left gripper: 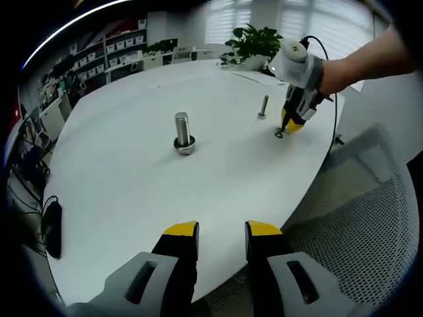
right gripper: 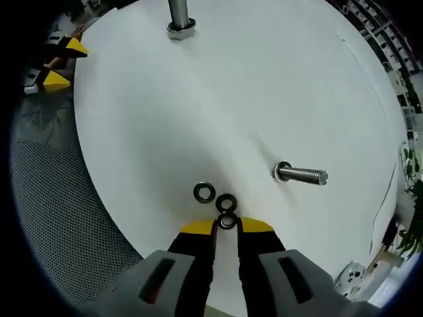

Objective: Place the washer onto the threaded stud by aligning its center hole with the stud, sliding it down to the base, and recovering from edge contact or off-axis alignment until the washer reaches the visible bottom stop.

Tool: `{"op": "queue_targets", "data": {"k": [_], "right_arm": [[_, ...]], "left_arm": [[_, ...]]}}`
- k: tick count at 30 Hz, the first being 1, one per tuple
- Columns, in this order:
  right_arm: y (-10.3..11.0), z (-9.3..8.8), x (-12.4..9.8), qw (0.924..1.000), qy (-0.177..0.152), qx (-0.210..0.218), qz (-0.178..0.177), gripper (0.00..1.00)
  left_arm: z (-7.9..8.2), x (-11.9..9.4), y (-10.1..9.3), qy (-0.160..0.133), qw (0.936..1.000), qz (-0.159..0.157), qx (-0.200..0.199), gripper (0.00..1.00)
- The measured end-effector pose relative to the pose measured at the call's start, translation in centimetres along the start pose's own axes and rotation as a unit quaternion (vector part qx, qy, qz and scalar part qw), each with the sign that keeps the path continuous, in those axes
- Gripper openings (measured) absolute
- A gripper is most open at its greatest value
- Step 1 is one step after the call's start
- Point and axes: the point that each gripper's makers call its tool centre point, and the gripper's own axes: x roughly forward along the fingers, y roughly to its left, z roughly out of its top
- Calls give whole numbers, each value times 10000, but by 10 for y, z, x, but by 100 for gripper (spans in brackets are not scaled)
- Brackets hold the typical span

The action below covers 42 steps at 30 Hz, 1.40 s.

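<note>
- My right claw (right gripper: 227, 225) pinches a dark ring washer (right gripper: 227, 222) at its tips, low over the white desk (right gripper: 198, 99).
- Two more washers (right gripper: 204, 192) lie just beyond.
- Threaded stud (right gripper: 301, 174) stands near.
- Left claw (left gripper: 221, 231) gapes, empty.

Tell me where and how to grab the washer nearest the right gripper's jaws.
Take the washer by its outer rim, across its width, coming straight down from above with the right gripper. It lies flat on the table, and a second washer touches its far edge, so pinch the free sides.
</note>
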Motion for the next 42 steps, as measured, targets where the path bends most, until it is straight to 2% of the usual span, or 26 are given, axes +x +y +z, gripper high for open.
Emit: {"op": "queue_targets", "data": {"k": [5,12,15,31,34,42], "right_arm": [[-1,-1,-1,9995,-229,184,108,15],[-1,-2,-1,9944,-874,596,56,15],[-2,-3,-2,9915,-1055,755,94,15],[-4,-1,-3,9904,-1070,864,162,14],[-10,1,-6,9902,-1120,829,111,14],[-20,8,-20,9848,-1355,1087,89,14]], "left_arm": [[0,0,0,3,10000,-2,-6,26],[1,0,0,-11,10000,-4,-3,26],[0,1,0,-4,10000,-12,-7,26],[2,-1,1,-56,10000,0,-30,26],[2,-1,1,-49,10000,-10,-35,26],[2,-1,0,-52,10000,-27,-26,26]]}}
